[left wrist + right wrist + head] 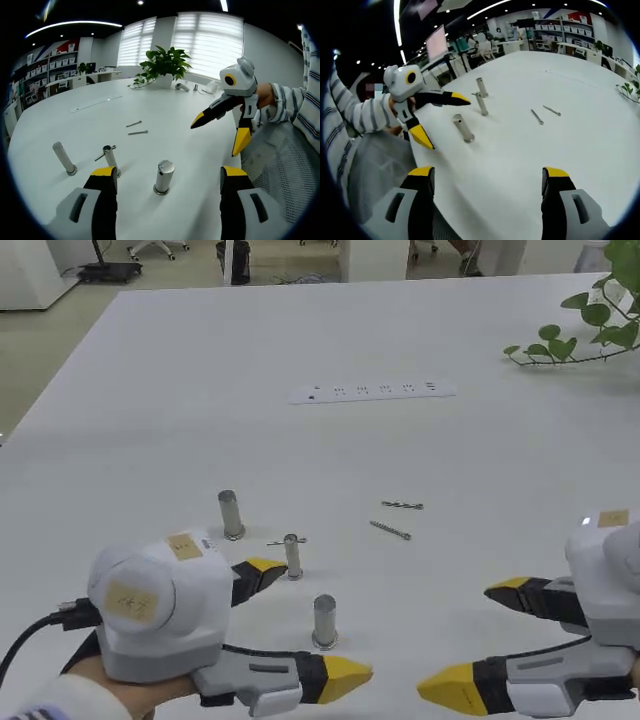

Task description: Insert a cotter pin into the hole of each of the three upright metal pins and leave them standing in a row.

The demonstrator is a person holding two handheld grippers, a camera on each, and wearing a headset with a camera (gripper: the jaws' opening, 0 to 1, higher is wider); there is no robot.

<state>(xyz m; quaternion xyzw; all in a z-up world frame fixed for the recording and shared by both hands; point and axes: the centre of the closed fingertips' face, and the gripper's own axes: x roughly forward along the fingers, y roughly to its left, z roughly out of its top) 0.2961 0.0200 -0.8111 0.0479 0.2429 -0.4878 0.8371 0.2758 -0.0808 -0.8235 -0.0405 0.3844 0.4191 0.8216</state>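
Note:
Three upright metal pins stand in a slanted row on the white table: a far one (231, 513), a middle one (293, 556) and a near one (324, 620). A cotter pin (286, 540) sticks through the top of the middle pin (110, 159). Two loose cotter pins (402, 505) (390, 530) lie to the right. My left gripper (308, 620) is open, its jaws on either side of the near pin (164, 176). My right gripper (462, 638) is open and holds nothing, off to the right of the row.
A white power strip (372, 392) lies flat further back on the table. A potted plant (590, 330) reaches in at the far right. The table's near edge runs just below both grippers.

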